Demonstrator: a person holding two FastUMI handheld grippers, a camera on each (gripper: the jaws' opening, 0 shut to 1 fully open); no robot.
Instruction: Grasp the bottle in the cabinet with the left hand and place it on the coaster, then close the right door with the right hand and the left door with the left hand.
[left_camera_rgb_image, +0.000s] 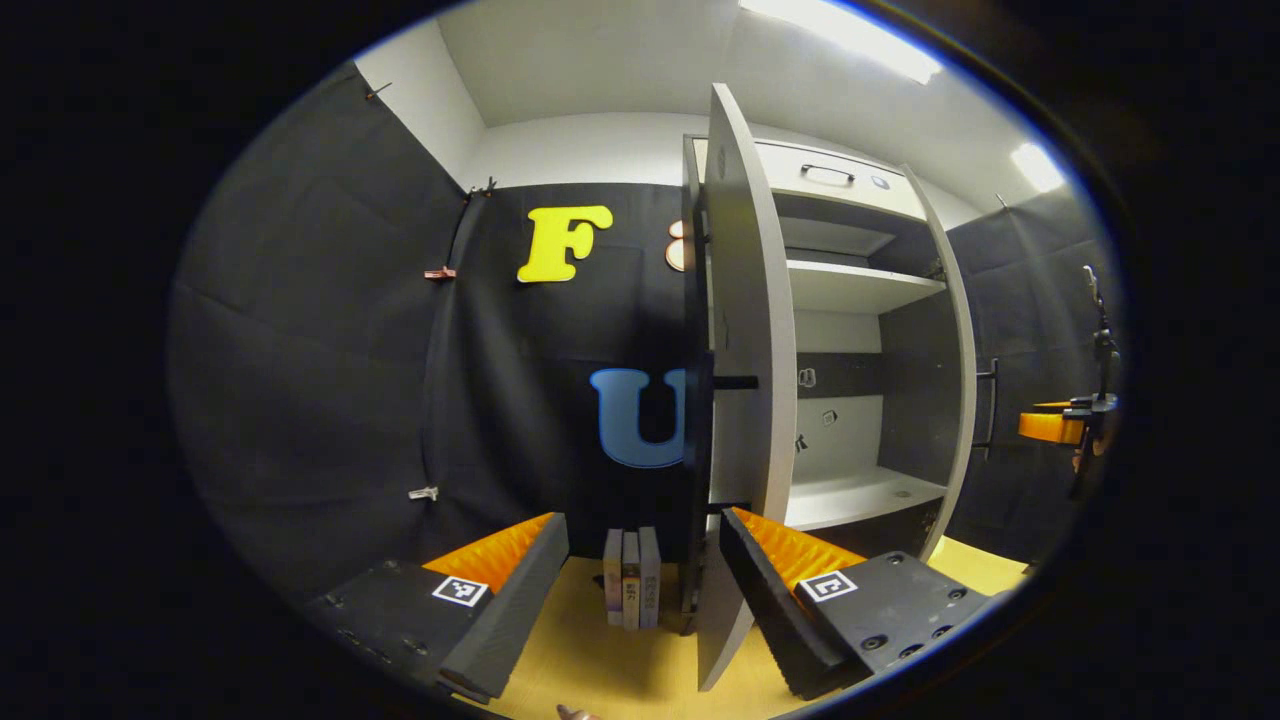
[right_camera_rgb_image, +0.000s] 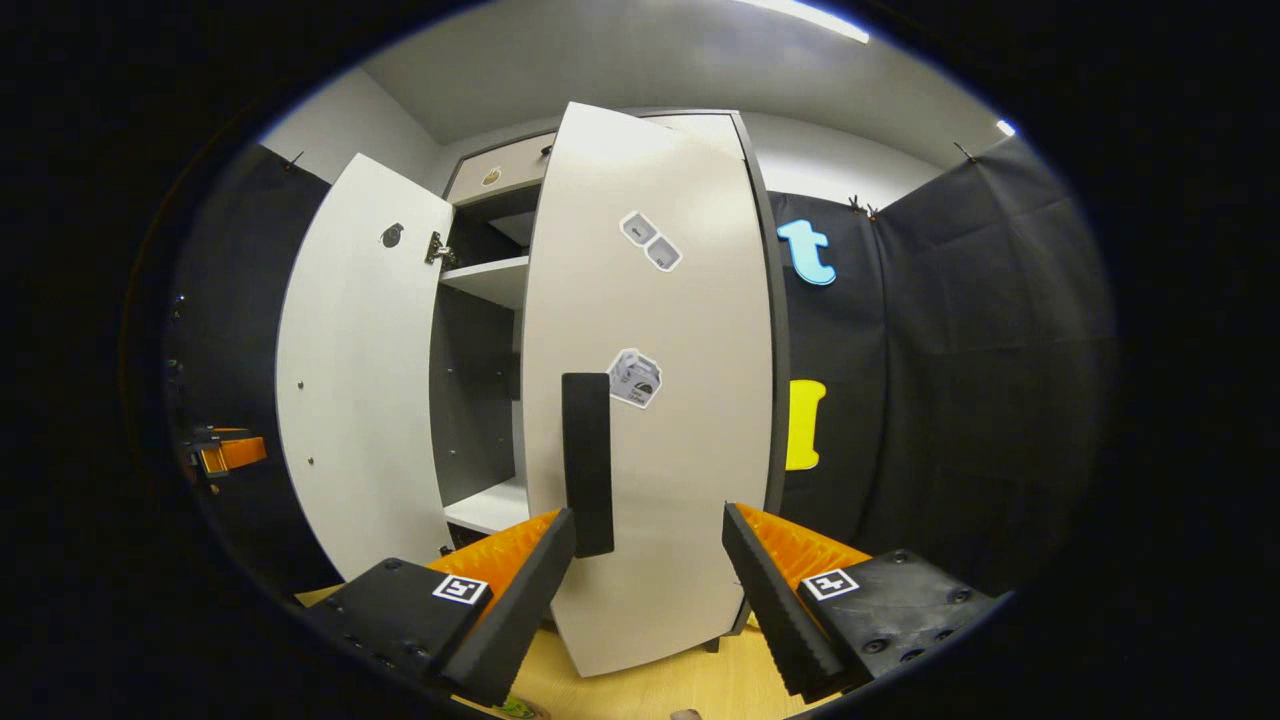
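Note:
In the left gripper view the cabinet's (left_camera_rgb_image: 850, 290) left door (left_camera_rgb_image: 748, 330) stands open, edge-on just ahead of my left gripper (left_camera_rgb_image: 642, 540), which is open with nothing between its fingers. That door's dark handle (left_camera_rgb_image: 735, 382) sticks out at mid height. The right door (left_camera_rgb_image: 955, 340) swings out at the far side. In the right gripper view the right door (right_camera_rgb_image: 680, 330) faces me, partly swung in, its handle (right_camera_rgb_image: 587, 460) just above my open right gripper (right_camera_rgb_image: 650, 530). The left door (right_camera_rgb_image: 360, 380) shows its inner face. The cabinet shelves (left_camera_rgb_image: 860, 495) that I can see are bare.
Three upright books (left_camera_rgb_image: 632, 578) stand on the yellow table (left_camera_rgb_image: 600, 660) left of the left door's lower edge. The other gripper (left_camera_rgb_image: 1070, 420) hangs beyond the right door; in the right gripper view the other gripper (right_camera_rgb_image: 225, 450) is at far left. Black cloth walls surround the cabinet.

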